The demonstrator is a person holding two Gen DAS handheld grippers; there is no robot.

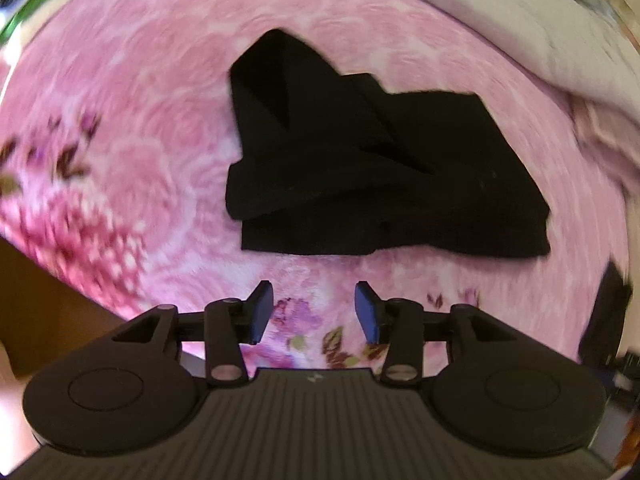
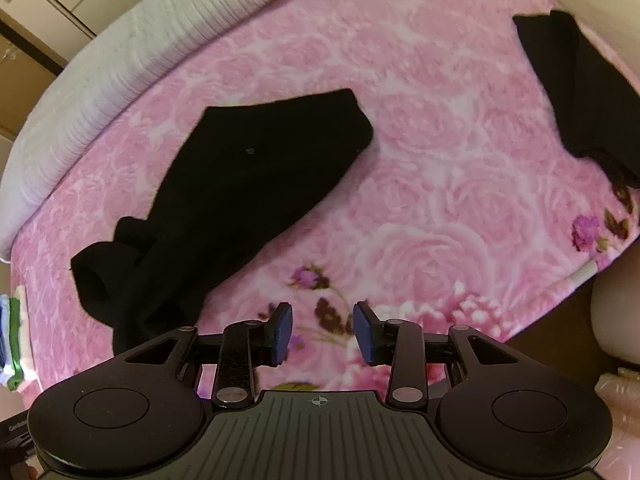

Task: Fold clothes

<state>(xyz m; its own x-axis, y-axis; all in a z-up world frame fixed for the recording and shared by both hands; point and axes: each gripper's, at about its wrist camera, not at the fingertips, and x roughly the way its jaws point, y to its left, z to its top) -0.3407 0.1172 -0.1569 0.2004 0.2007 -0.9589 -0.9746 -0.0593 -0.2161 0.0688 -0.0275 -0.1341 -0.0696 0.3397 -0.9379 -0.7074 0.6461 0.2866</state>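
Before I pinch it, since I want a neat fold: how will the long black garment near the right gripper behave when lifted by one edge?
The black garment is probably floppy: it lies flat on the pink bedspread, bunched at its near end. Lifted by one edge it would likely sag and unfold. It looks thin, so probably light, and fabric on the fabric spread may drag rather than slide.

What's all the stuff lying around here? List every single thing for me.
Black garments: two in the right wrist view, one loosely folded left of centre, one at the far right edge.
Floral bedspread: one, pink, under the clothes.
Quilted cover: one, white, bunched along the bed's far-left edge.
Cloth stack: one, green and white, low at the left edge.
Left gripper: black, blue pads, open, empty.
Right gripper: same, open, empty.
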